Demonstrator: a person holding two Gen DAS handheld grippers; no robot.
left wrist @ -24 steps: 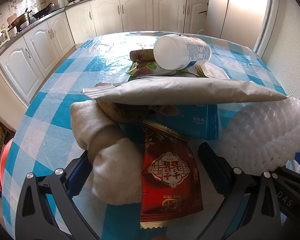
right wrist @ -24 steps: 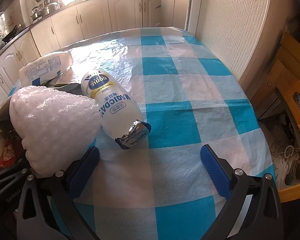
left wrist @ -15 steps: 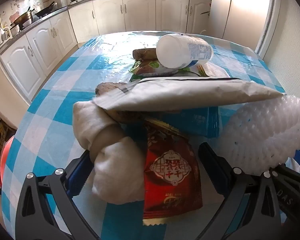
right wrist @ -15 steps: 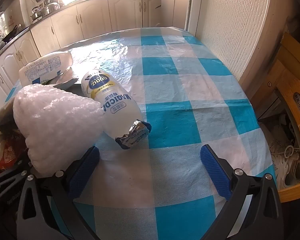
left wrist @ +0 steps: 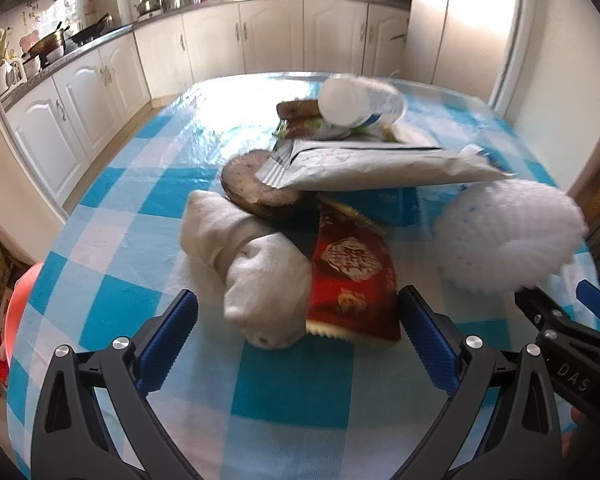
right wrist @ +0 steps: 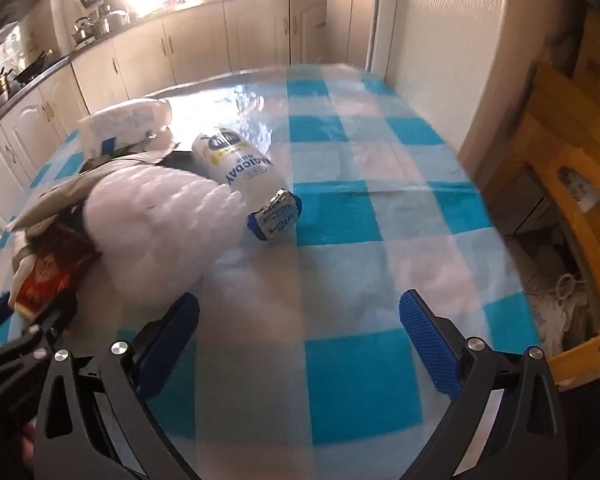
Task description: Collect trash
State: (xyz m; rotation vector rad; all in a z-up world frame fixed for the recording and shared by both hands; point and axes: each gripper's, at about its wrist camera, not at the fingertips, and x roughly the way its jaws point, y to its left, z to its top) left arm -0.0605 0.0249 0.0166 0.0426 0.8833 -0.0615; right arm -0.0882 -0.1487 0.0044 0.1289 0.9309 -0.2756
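Presently both grippers tilt steeply down over the blue-and-white checked counter (right wrist: pixel 340 384). Left gripper (left wrist: pixel 298 330): jaws spread wide, empty, near a crumpled white paper towel (left wrist: pixel 260 280) and flat red snack packet (left wrist: pixel 352 280). Right gripper (right wrist: pixel 299 338): jaws wide, empty, above bare cloth. White foam netting (right wrist: pixel 160 232) lies left; a fallen white plastic bottle (right wrist: pixel 240 170) lies farther off.

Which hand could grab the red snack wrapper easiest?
Probably the left. The left tool is open with the red snack wrapper lying right ahead between its fingers. The right tool faces bare tablecloth instead.
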